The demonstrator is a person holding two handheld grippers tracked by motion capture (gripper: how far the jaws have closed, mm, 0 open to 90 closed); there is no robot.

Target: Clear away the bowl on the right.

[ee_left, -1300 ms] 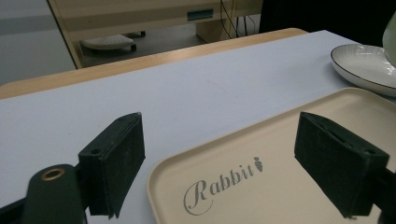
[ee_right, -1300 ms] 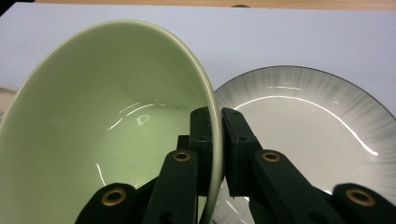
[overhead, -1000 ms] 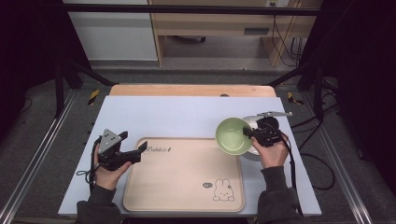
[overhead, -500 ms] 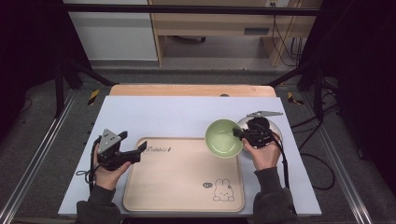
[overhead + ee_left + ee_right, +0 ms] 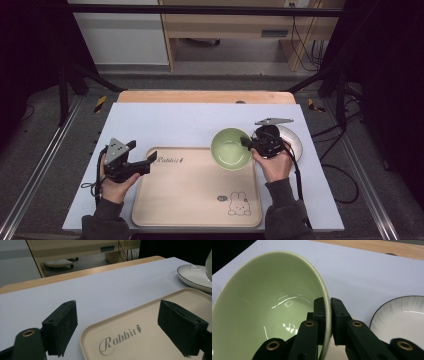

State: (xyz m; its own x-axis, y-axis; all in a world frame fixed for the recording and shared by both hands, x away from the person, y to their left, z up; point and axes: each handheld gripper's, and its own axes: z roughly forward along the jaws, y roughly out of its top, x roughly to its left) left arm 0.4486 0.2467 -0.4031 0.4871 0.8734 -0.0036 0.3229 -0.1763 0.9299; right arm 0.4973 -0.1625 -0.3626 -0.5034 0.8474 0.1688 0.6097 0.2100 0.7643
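Bowl (image 5: 230, 148) clamped at its rim by my right gripper (image 5: 248, 143).
My left gripper (image 5: 148, 164) stands apart over the tray (image 5: 190, 200) corner.

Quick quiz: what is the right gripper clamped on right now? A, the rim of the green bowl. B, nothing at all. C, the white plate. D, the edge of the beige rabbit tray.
A: in the right gripper view the right gripper has its jaws shut on either side of the green bowl rim, with the white plate lying free beside it.
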